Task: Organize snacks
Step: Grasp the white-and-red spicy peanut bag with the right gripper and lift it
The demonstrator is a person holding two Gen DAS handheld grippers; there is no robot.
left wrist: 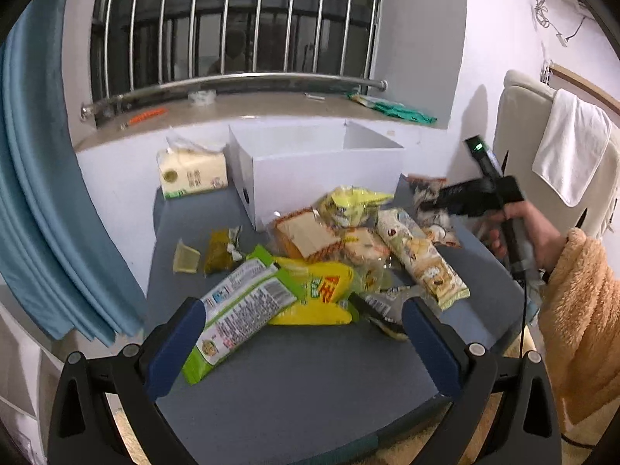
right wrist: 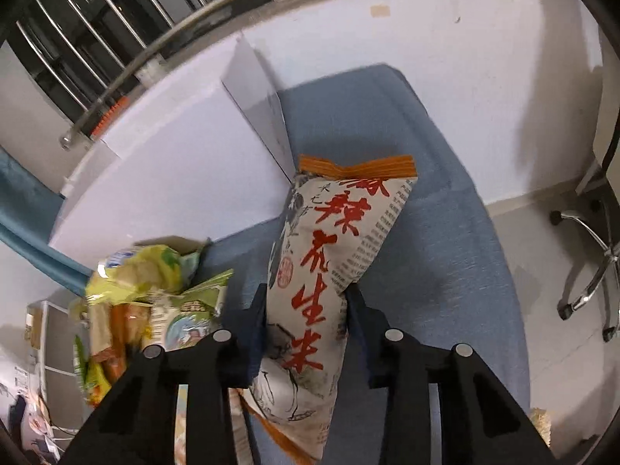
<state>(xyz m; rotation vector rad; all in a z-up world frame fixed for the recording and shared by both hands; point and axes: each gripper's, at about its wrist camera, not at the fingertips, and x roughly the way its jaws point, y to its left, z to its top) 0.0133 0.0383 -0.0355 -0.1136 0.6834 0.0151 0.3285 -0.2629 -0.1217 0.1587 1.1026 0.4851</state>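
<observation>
Right gripper (right wrist: 306, 310) has its jaws pinched on a beige, red-lettered peanut bag with an orange crimped top (right wrist: 333, 255), held over the right side of the grey-blue padded tabletop (right wrist: 445, 232), the top end just beside the white open cardboard box (left wrist: 310, 170). Left gripper (left wrist: 302, 321), jaws spread wide, hovers at the near edge; a green-edged white packet (left wrist: 240, 310) lies just beside its left finger. Mid-table, the yellow corn packet (left wrist: 321, 294) and a long cream biscuit pack (left wrist: 422, 255) lie heaped in front of the box.
</observation>
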